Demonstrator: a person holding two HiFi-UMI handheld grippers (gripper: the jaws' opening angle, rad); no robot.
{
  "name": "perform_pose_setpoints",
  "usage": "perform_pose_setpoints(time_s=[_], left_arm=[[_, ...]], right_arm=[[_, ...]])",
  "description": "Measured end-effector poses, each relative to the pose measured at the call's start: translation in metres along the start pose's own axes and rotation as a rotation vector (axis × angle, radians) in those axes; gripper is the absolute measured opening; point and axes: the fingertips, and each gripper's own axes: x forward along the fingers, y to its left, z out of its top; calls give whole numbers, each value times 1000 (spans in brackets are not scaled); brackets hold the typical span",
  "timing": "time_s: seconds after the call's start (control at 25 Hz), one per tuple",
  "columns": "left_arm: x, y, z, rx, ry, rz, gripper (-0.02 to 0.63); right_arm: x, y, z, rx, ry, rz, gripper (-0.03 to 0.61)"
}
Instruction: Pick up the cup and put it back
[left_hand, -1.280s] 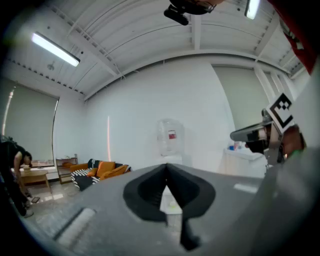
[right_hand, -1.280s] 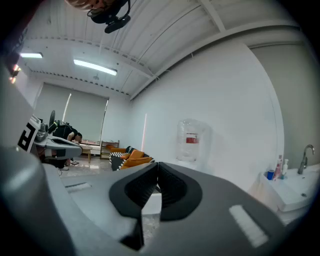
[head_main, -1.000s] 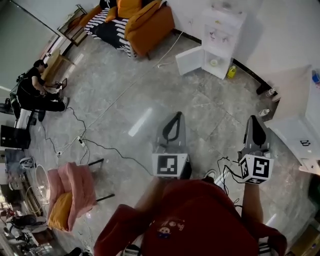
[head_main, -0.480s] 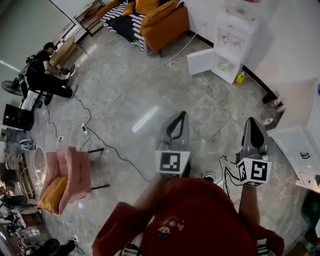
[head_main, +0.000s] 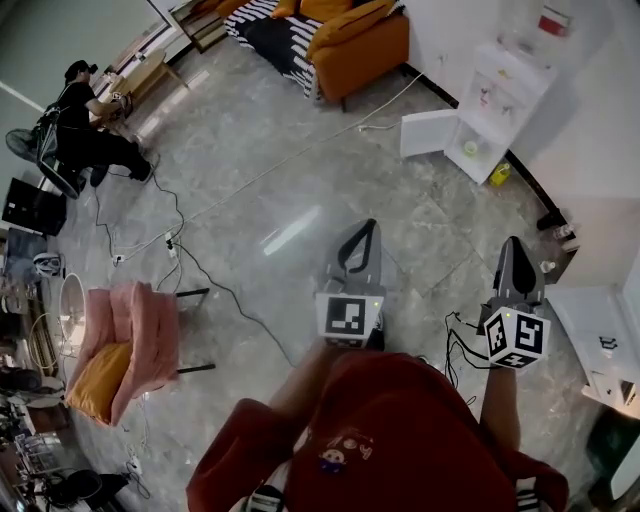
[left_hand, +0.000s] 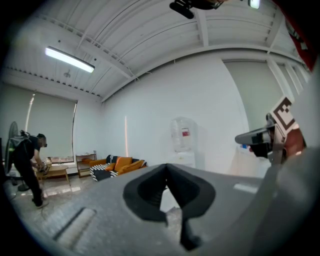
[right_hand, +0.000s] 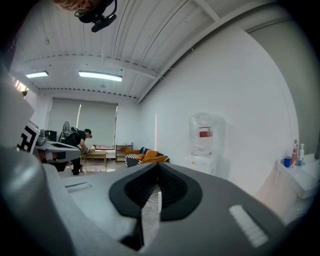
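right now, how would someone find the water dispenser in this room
Follow the white wall right from the orange sofa. The water dispenser stands against it. Only it has a clear red-labelled jug on top and its lower door open.

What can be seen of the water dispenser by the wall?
The water dispenser is a white upright cabinet standing on the tiled floor against the white wall. A clear bottle with a red label sits on top. Its lower door hangs open. A yellow bottle stands beside its base.
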Motion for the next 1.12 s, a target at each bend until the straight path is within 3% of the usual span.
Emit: perform_pose_setpoints(time_s=[0.12,0.48,0.72,1.12], left_arm=[[8,31,-15,34,12,-10,2],[52,97,-50,-17,90,-57,2],[82,100,-60,-38,102,-89,2],[169,77,-64,-18,118,-123,2]], right_arm=[[25,15,-6,-5,20,-17,2],[78,33,-22,6,76,-111,2],[99,21,-31,13,104,-149,2],[167,-35,-46,55,106,-162,2]])
